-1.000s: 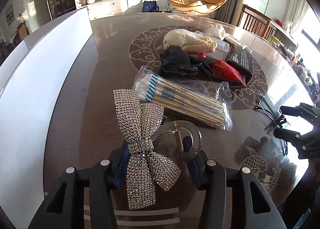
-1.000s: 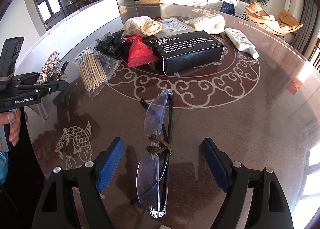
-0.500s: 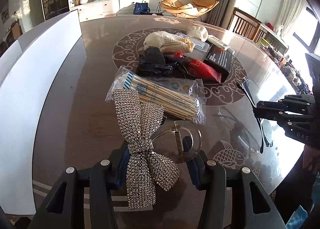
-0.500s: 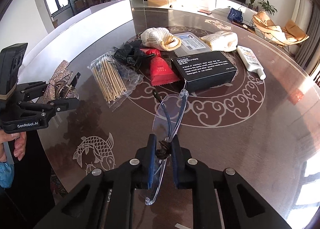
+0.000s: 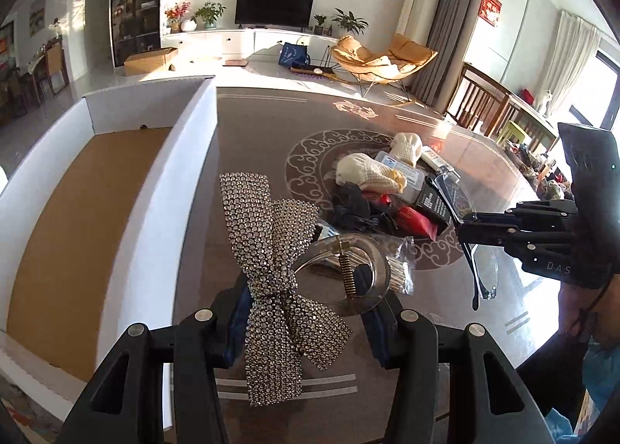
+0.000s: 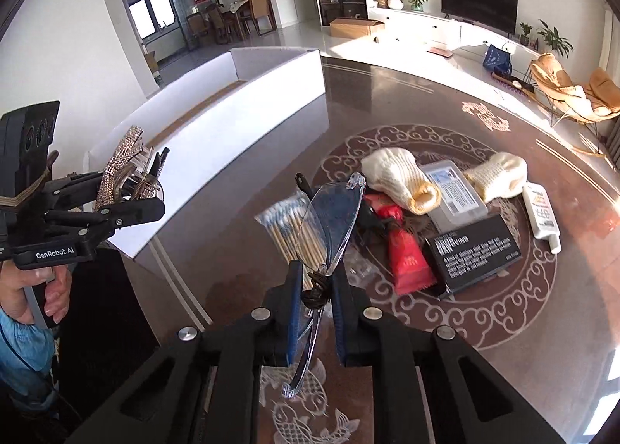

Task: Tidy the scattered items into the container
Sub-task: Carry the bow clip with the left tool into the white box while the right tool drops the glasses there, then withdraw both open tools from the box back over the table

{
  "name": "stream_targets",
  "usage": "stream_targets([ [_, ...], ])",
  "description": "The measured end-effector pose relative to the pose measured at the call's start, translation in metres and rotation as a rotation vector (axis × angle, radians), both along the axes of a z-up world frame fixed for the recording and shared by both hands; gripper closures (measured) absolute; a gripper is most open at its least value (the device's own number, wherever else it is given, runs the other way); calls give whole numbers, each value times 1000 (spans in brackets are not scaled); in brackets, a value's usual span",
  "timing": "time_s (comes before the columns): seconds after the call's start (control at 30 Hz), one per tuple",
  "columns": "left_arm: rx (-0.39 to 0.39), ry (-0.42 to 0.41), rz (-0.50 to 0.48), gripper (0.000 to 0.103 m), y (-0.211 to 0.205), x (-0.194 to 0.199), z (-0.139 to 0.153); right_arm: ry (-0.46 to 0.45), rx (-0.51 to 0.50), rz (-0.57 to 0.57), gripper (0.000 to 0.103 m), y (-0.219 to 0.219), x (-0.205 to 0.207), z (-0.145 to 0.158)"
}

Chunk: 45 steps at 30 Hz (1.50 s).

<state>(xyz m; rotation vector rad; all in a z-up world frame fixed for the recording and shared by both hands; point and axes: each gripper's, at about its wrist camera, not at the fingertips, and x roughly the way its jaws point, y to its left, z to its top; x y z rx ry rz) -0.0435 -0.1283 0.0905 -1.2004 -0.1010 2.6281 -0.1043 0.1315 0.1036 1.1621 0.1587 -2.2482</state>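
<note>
A: Your left tongs (image 5: 306, 322) clamp the rhinestone bow clip (image 5: 271, 269); right tongs (image 6: 314, 308) pinch the glasses (image 6: 329, 219).

B: Left of both sits the white box (image 5: 170, 157); only your left view shows its brown floor.

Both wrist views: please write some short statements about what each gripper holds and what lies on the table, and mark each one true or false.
1. The left gripper holds a rhinestone bow hair clip. True.
2. The right gripper is open with nothing in it. False: it is shut on folded glasses.
3. The white box already has a glove in it. False: what shows of its brown bottom is bare; both knit gloves lie on the table.
4. A bag of cotton swabs lies on the table. True.
5. The black carton stands upright. False: it lies flat beside a red packet.
</note>
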Motion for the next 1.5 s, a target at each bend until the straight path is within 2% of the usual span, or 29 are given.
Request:
stream_targets([
  [0.17,-35,10,149,53,-99,-8,23,11,-129,100,88,-84,-30,42],
  [0.3,-37,-44,264,53,-173,-22,14,5,-186,206,88,-173,-46,59],
  [0.4,-43,-105,335,53,-216,-35,-7,-47,-205,265,88,-240,-56,47],
  [0.53,-41,-198,379,53,-245,-52,-37,-93,-114,295,88,-312,-63,8],
  [0.63,-53,-237,392,53,-252,-55,-49,-124,-41,290,88,-341,-68,-21],
  [0.7,-54,-261,401,52,-254,-55,-54,-155,-31,275,87,-348,-73,-36],
  [0.73,-60,-279,406,51,-255,-56,-56,-175,-36,261,86,-350,-76,-41],
  [0.8,-74,-299,416,47,-255,-57,-61,-236,-55,223,77,-351,-84,-53],
  [0.83,-79,-304,423,37,-256,-58,-63,-268,-65,206,55,-350,-88,-57],
  [0.87,-82,-306,432,23,-257,-58,-64,-268,-77,200,52,-350,-89,-58],
  [0.93,-76,-293,447,20,-260,-56,-63,-253,-71,194,49,-350,-89,-57],
  [1.03,-79,-252,474,20,-258,-50,-54,-229,-80,194,48,-344,-85,-53],
  [1.17,-77,-126,447,20,-226,-33,-23,-82,-110,174,47,-309,-70,-34],
  [1.3,-46,11,310,20,-152,-14,15,150,-98,111,40,-230,-32,-12],
  [1.4,-11,63,167,15,-86,-1,25,290,-31,41,33,-148,8,-14],
  [1.47,27,63,81,5,-43,8,17,336,59,-41,31,-91,30,-27],
  [1.5,50,52,40,4,-22,11,8,341,107,-88,30,-63,38,-35],
])
